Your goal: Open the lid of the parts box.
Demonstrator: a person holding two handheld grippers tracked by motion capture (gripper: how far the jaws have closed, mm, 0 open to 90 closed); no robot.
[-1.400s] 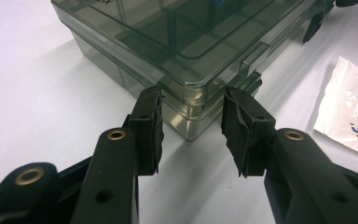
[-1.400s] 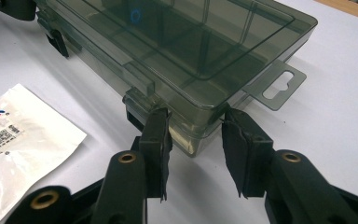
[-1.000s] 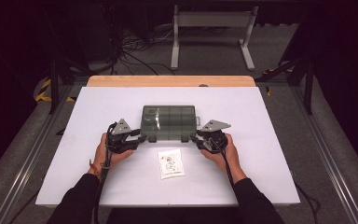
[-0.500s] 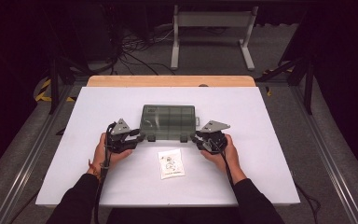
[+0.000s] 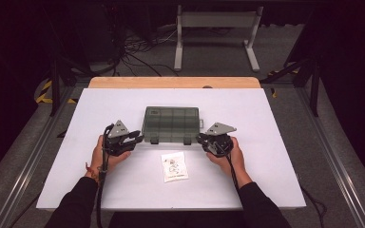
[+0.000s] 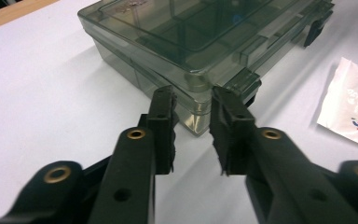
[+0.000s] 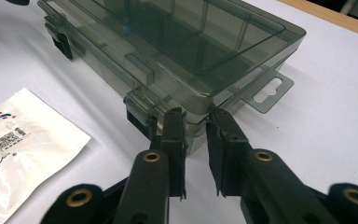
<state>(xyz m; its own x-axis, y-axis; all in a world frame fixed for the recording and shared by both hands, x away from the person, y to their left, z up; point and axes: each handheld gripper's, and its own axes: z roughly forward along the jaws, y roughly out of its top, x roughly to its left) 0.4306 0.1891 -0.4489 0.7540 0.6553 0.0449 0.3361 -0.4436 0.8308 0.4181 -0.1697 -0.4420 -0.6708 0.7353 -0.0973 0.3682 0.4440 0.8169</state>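
Lidded compartment box [image 5: 172,123], contents unclear

Organizer box [image 5: 172,124] and packet [image 5: 174,166] stand between the claws.

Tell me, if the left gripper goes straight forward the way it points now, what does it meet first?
Most likely the near corner of the smoky transparent plastic compartment box: the left gripper points straight at that corner, just ahead of its narrowly parted jaws. Depth is unclear.
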